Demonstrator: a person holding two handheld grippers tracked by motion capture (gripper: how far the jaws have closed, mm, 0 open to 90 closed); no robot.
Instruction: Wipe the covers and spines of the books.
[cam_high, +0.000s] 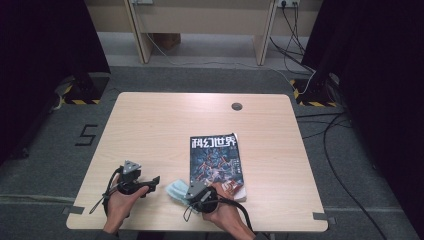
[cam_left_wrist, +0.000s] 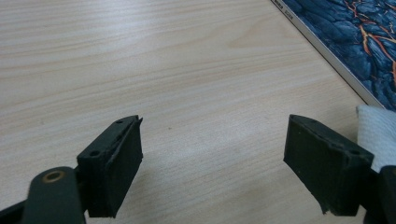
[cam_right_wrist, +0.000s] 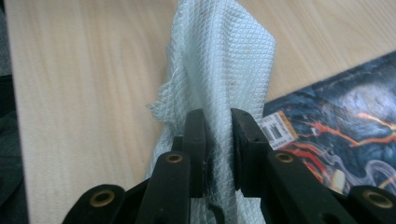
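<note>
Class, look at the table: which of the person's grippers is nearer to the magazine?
Right. The right gripper, shut on a cloth, sits at the magazine's near left corner; the left gripper is open farther left.

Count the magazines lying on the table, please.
1. The magazine lies flat right of the table's middle, its near corner beside the right gripper, which is shut on a pale cloth. No other shows; nothing hides one.

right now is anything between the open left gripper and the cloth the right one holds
Nothing visible: bare table lies between the left gripper and the cloth, pinched by the right gripper.
</note>
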